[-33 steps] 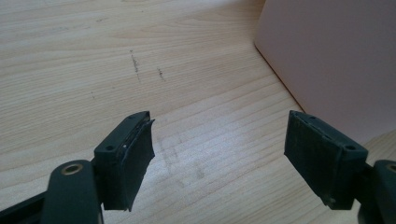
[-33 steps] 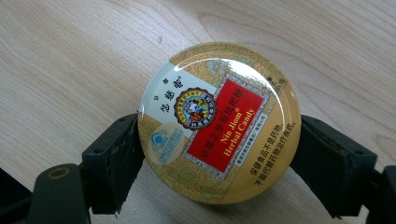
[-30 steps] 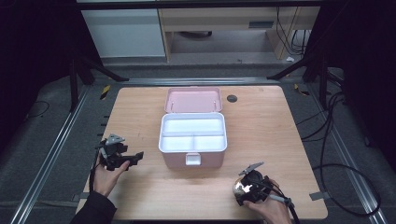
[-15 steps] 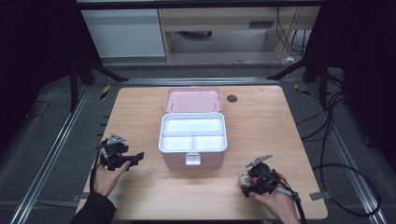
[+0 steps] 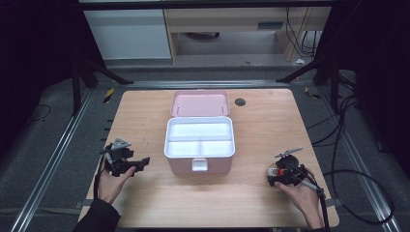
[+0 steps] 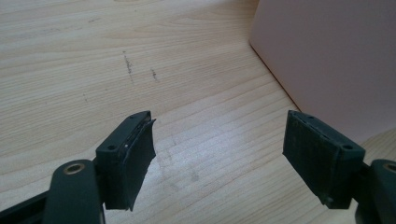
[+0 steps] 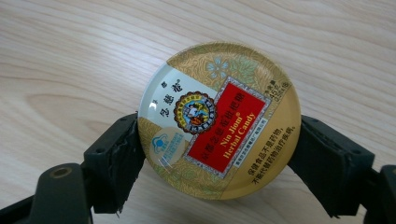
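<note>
Wooden tabletop is lying under the right gripper, which is clamping the round candy tin by its smooth rim, so it is risking a slip before reaching the open pink box, while the left gripper is waiting with jaws apart.

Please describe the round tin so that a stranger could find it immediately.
Start at the pink box in the middle of the wooden table. Look to its near right, where the right gripper holds the round tin. The tin alone is golden, with a red label.
</note>
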`<state>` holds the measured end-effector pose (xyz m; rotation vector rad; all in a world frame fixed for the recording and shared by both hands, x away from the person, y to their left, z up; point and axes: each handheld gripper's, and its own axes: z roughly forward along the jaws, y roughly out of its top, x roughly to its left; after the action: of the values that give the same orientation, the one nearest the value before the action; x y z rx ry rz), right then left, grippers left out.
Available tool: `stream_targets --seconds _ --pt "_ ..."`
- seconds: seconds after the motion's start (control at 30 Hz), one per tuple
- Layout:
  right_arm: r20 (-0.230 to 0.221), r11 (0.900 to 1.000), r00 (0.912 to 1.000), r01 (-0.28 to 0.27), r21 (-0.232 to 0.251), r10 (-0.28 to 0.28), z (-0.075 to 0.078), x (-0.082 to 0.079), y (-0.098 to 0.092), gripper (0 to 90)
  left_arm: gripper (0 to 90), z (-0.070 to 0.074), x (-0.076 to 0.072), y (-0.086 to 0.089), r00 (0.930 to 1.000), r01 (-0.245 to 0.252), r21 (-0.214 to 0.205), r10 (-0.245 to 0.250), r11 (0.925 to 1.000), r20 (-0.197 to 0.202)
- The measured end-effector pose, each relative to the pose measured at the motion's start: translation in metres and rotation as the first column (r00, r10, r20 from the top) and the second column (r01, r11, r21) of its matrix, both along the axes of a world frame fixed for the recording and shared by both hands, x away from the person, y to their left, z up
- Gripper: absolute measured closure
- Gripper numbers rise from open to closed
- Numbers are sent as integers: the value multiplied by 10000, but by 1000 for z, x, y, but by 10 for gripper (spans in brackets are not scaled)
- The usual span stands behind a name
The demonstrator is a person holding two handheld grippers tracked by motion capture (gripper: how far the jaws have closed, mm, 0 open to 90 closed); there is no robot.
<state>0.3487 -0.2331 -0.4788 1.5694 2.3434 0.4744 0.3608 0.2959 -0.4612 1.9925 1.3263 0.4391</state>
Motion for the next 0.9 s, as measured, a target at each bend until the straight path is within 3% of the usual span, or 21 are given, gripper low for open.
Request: stream_targets --seconds 0.27,0.43,0.7,0.8,0.83,0.87,0.9 --pt "-226 9994 9991 353 -29 -354 -7 4 -13 203 241 0 0 -1 10000 57 -17 -57 10000 2" --pt "-103 9991 9990 435 4 -435 -9 4 -13 196 241 1 0 0 10000 71 -42 -71 10000 31" --pt "1048 9982 9931 492 349 -526 10 1 -16 168 248 10 -2 -4 9996 91 -188 -86 9998 274" --pt "1636 9968 9855 329 733 -446 22 0 -14 176 260 17 -1 -7 9987 185 -178 -176 9997 482" --pt "2137 9954 9767 -17 962 -190 31 2 -10 189 268 19 0 -8 9981 222 -207 -210 9995 576" --pt "2137 9954 9767 -17 962 -190 31 2 -10 189 268 23 0 -10 9976 248 -201 -234 9995 644" --pt "2598 9938 9657 -288 1073 -1 40 4 -3 202 280 26 1 -12 9968 262 -207 -245 9994 759"
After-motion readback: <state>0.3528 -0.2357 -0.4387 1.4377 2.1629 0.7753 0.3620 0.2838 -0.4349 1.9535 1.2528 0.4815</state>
